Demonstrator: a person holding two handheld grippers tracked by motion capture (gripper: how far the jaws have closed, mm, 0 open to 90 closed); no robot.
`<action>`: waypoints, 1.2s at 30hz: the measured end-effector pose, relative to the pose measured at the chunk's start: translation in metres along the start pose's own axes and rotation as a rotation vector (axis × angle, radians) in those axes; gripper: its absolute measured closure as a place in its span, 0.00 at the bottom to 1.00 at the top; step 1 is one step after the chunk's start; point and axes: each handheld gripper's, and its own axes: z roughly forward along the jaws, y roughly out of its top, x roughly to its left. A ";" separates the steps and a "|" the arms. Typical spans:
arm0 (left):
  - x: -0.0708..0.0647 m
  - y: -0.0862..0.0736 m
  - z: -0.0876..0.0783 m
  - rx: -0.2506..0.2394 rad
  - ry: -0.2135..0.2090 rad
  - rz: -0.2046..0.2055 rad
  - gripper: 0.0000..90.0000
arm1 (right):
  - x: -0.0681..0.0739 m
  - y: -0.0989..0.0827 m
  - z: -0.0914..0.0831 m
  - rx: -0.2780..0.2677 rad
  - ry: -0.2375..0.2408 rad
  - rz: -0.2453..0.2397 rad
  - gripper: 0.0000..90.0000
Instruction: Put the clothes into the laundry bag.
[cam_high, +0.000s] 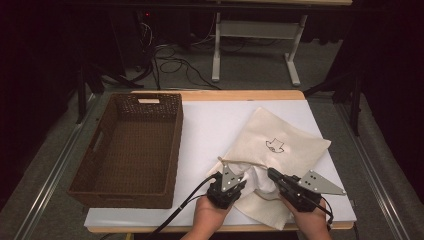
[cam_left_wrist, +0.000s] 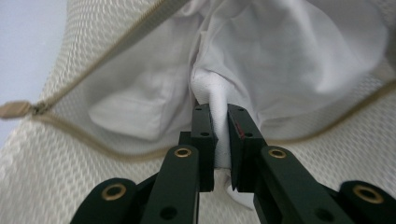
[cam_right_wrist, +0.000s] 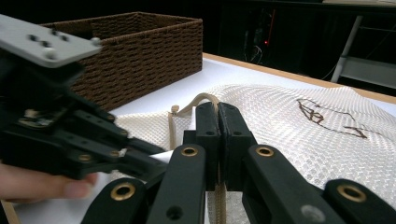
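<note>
The cream mesh laundry bag (cam_high: 280, 150) lies on the white surface (cam_high: 210, 125) at lower right of the high view, its zipper mouth facing the person. The left gripper (cam_left_wrist: 219, 135) has its jaws clenched on a fold of white cloth (cam_left_wrist: 219, 107) just inside the opening. The right gripper (cam_right_wrist: 217, 126) has its jaws pinched shut on what looks like the bag's zipper edge (cam_right_wrist: 201, 99), holding the mouth up. The step in hand is drawing the garment out of the bag. Next, the left gripper likely must pull back steadily while the right keeps the bag anchored; the 1 wicker basket (cam_high: 132, 145) at left seems the destination.
</note>
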 end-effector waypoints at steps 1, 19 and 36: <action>-0.001 0.003 0.006 0.003 0.007 0.000 0.91 | 0.000 0.000 0.000 -0.001 0.000 0.000 0.99; -0.019 0.032 0.066 -0.036 0.073 0.042 0.88 | -0.005 0.000 -0.002 -0.008 -0.020 0.033 0.99; -0.025 0.020 0.054 -0.050 -0.022 0.029 0.43 | -0.008 -0.003 -0.002 -0.003 -0.024 0.043 0.99</action>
